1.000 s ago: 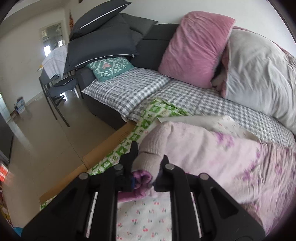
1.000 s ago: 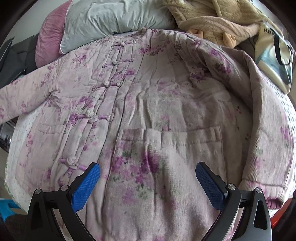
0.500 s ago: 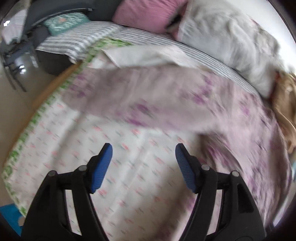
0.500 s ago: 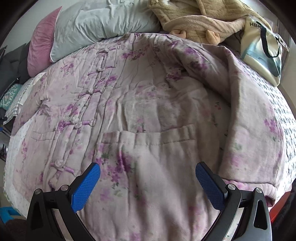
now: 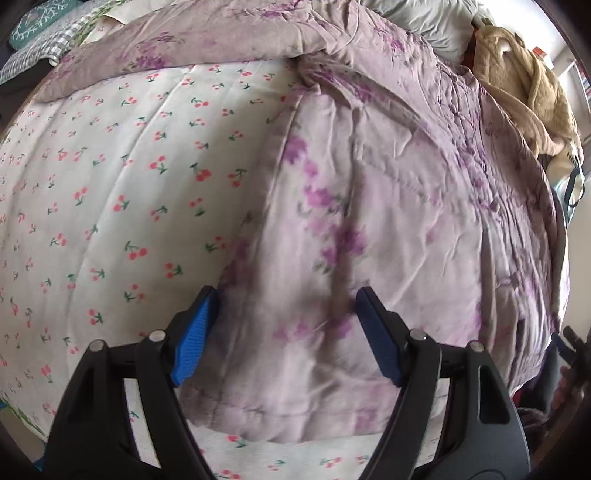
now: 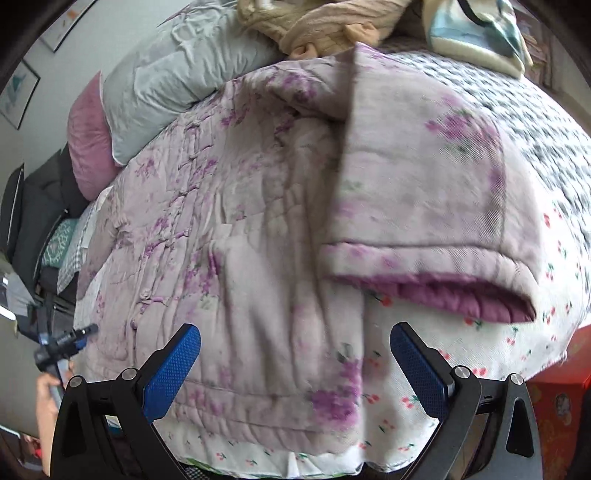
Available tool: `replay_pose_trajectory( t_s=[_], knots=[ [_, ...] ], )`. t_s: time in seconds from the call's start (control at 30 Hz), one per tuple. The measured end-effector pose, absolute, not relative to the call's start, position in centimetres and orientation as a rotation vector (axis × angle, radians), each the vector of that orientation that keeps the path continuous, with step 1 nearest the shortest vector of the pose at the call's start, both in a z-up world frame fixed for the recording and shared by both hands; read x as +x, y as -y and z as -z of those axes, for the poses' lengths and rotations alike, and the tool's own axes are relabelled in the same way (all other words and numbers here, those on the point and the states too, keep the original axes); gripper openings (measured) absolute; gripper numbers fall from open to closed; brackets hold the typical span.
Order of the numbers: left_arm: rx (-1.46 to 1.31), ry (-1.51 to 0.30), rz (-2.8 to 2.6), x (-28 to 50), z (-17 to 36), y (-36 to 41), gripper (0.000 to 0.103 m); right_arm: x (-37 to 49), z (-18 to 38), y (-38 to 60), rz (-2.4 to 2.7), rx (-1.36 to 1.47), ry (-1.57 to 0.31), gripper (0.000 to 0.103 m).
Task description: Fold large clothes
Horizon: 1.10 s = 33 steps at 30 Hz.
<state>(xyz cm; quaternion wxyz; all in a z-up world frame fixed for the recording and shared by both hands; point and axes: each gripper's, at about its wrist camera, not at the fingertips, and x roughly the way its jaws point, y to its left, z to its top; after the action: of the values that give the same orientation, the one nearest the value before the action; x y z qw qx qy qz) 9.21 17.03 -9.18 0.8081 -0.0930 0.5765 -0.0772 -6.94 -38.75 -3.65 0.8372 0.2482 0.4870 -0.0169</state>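
A large pale pink quilted jacket (image 5: pixel 388 206) with purple flowers lies spread front-up on the bed. Its left sleeve (image 5: pixel 177 48) stretches out flat at the far left. My left gripper (image 5: pixel 284 332) is open and empty over the jacket's lower left hem corner. In the right wrist view the jacket (image 6: pixel 236 229) shows its knot-button row, and its right sleeve (image 6: pixel 421 184) lies folded down with the purple-lined cuff toward me. My right gripper (image 6: pixel 295 369) is open and empty above the lower right hem.
A white cherry-print quilt (image 5: pixel 110 192) covers the bed under the jacket. A grey pillow (image 6: pixel 177 74), a pink pillow (image 6: pixel 88 147), a tan garment (image 5: pixel 524 88) and a bag (image 6: pixel 476 33) lie at the far side. A red box (image 6: pixel 554 417) stands beside the bed.
My left gripper let go of the left sleeve cuff, opened, and swung right to the lower hem. My right gripper moved right; the right sleeve's cuff is now in view.
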Motion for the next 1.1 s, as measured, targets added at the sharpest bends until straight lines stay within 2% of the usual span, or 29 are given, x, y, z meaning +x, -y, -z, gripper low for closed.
replay_pose_trajectory(
  t_s=[0.1, 0.17, 0.23, 0.4, 0.47, 0.53, 0.6, 0.63, 0.67, 0.73, 0.83, 0.93, 1.0, 1.1],
  knots=[
    [-0.250, -1.266, 0.195, 8.9, 10.5, -17.8, 0.077, -7.5, 5.5, 39.8, 0.043, 0.578, -1.069, 0.094],
    [-0.246, -1.267, 0.206, 8.7, 10.7, -18.0, 0.077, -7.7, 7.1, 40.2, -0.030, 0.699, -1.087, 0.080],
    [-0.227, -1.263, 0.221, 8.3, 10.8, -17.8, 0.077, -7.3, 9.2, 39.7, -0.126, 0.807, -1.144, 0.072],
    [-0.206, -1.267, 0.232, 7.4, 11.2, -17.4, 0.077, -5.9, 9.7, 37.0, -0.059, 0.607, -1.197, 0.069],
    [-0.190, -1.259, 0.231, 7.2, 11.1, -17.1, 0.077, -5.8, 9.2, 36.2, -0.046, 0.562, -1.181, 0.044],
    [-0.192, -1.255, 0.234, 7.2, 11.1, -16.9, 0.074, -6.0, 8.2, 36.0, -0.041, 0.557, -1.151, 0.028],
    [-0.176, -1.251, 0.241, 7.2, 11.1, -16.4, 0.064, -6.2, 6.3, 36.0, -0.058, 0.565, -1.095, 0.025],
    [-0.170, -1.245, 0.258, 7.0, 10.8, -16.0, 0.042, -6.4, 5.0, 35.9, -0.068, 0.557, -1.057, 0.023],
    [-0.172, -1.238, 0.272, 6.9, 10.4, -15.9, 0.026, -6.5, 3.9, 35.9, -0.073, 0.549, -1.027, 0.022],
    [-0.185, -1.194, 0.278, 6.3, 8.5, -15.9, 0.018, -6.7, 1.0, 35.8, -0.082, 0.525, -0.973, 0.020],
    [-0.323, -1.020, 0.355, 3.9, 2.4, -17.4, 0.016, -7.3, -4.0, 35.5, -0.083, 0.459, -0.890, 0.019],
    [-0.404, -0.937, 0.387, 1.0, -2.3, -18.7, 0.016, -7.9, -7.7, 34.8, -0.054, 0.365, -0.862, 0.018],
    [-0.407, -0.940, 0.398, -0.7, -3.5, -19.0, 0.016, -8.3, -8.5, 34.7, -0.016, 0.299, -0.884, 0.018],
    [-0.285, -1.062, 0.380, -2.0, -1.0, -17.9, 0.018, -8.4, -6.4, 35.3, 0.034, 0.213, -0.985, 0.021]
  ],
)
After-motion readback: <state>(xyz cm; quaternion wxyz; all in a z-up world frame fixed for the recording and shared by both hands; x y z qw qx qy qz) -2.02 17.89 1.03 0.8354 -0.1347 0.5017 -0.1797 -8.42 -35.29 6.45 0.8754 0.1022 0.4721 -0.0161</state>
